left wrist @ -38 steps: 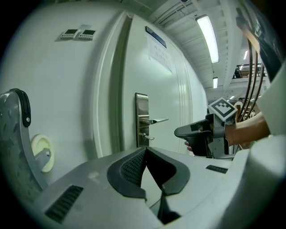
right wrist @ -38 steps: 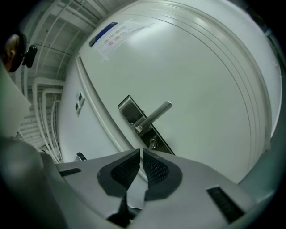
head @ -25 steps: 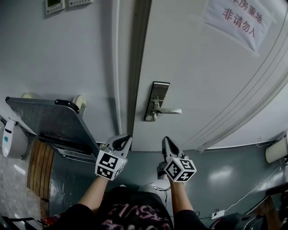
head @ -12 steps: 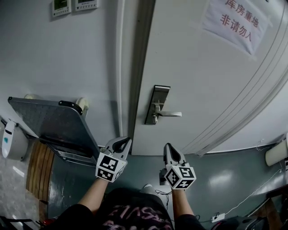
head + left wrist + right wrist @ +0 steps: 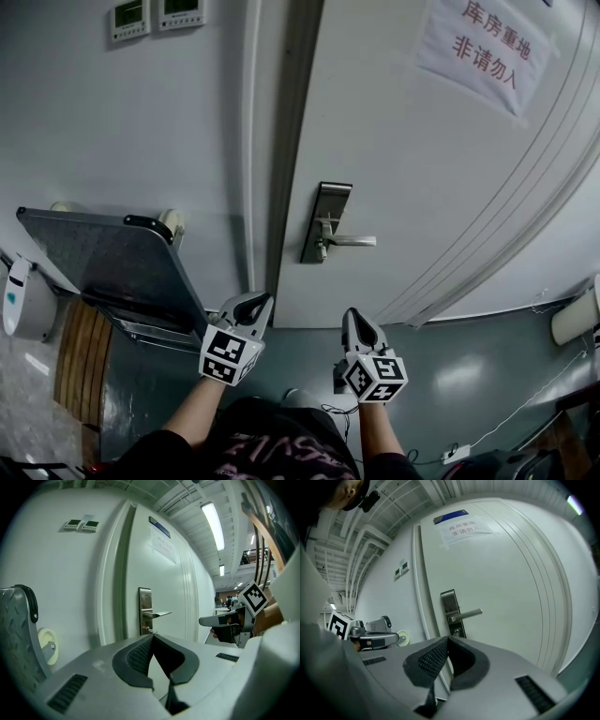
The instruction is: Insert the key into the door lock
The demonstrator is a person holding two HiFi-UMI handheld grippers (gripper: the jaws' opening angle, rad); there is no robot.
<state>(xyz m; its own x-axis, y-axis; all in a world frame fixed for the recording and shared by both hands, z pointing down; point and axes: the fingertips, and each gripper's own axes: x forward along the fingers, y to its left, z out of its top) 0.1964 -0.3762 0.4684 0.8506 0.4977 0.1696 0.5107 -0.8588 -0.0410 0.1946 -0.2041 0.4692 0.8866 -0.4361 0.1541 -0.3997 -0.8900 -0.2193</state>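
The white door (image 5: 422, 169) carries a steel lock plate (image 5: 331, 202) with a lever handle (image 5: 354, 241) and a keyhole (image 5: 456, 632) below it. Both grippers hover level, well short of the door. My left gripper (image 5: 262, 300) sits left of the lock, its tips meeting (image 5: 151, 634). A small metal bit (image 5: 149, 630) shows just above those tips; I cannot tell whether it is held or belongs to the lock. My right gripper (image 5: 352, 316) is below the handle, shut (image 5: 448, 638), with no key showing.
A folded metal platform trolley (image 5: 103, 258) leans on the wall left of the door frame, one wheel (image 5: 169, 223) facing out. A paper notice (image 5: 483, 52) hangs high on the door. A white device (image 5: 21, 300) stands far left. A cable (image 5: 525, 403) lies on the floor at the right.
The right gripper has slid a little lower in the head view and its marker cube has rolled slightly. The left gripper has kept its place.
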